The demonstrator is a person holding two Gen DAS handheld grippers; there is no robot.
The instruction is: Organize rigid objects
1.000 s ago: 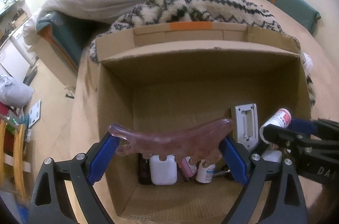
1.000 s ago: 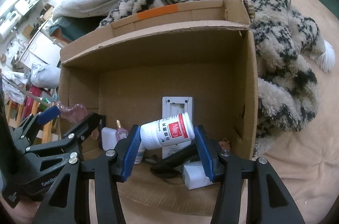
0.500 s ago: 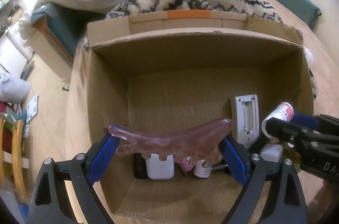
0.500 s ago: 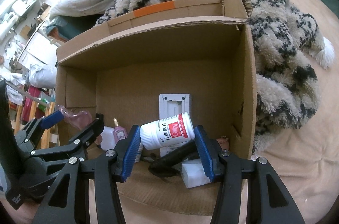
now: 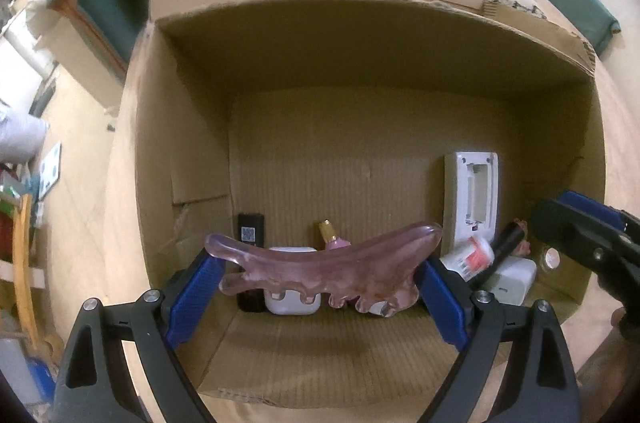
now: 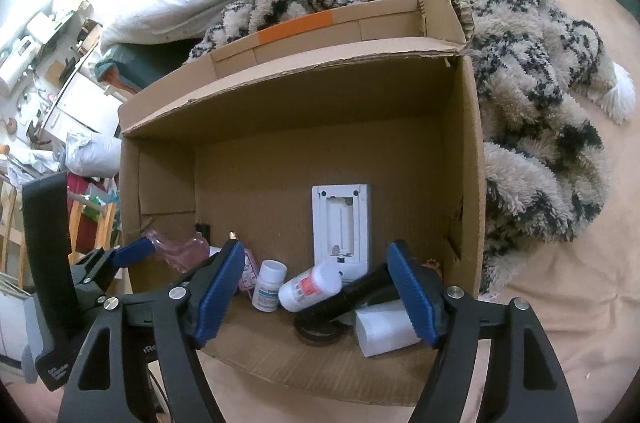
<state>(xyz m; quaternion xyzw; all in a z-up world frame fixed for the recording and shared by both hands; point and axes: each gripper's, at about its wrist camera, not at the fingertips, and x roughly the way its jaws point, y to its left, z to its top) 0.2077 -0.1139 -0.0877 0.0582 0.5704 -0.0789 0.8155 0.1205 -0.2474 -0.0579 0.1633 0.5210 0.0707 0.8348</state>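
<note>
My left gripper is shut on a pink translucent scraper tool and holds it over the near part of an open cardboard box. My right gripper is open and empty above the box's near right corner. The white pill bottle with a red label lies tilted inside the box, leaning on a black tube; it also shows in the left wrist view. The scraper shows at the left of the right wrist view.
The box holds a white battery case, a second small white bottle, white adapters, a pink perfume bottle and a black device. A patterned fleece blanket lies beside the box.
My right gripper has opened and let the white pill bottle drop into the box. Both grippers have moved closer over the box. The left gripper still holds the scraper.
</note>
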